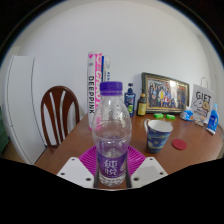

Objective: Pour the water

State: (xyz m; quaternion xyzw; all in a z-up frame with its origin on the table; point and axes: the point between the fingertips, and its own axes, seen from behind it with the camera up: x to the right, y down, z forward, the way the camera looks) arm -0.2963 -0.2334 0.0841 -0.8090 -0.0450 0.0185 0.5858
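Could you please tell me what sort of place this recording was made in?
Probably a home dining or living room: a wooden table with a wooden chair beside it and a framed group photo against the wall. The tool grips a water bottle, with a cup beyond.

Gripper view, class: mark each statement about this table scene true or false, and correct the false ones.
1. The water bottle stands upright between the gripper fingers. True.
2. The bottle's cap is red. False: it is purple.
3. A blue cup stands on the table beyond the fingers, beside the bottle. True.
4. The bottle lies on its side. False: it is upright.
5. A framed photo stands behind the cup. True.
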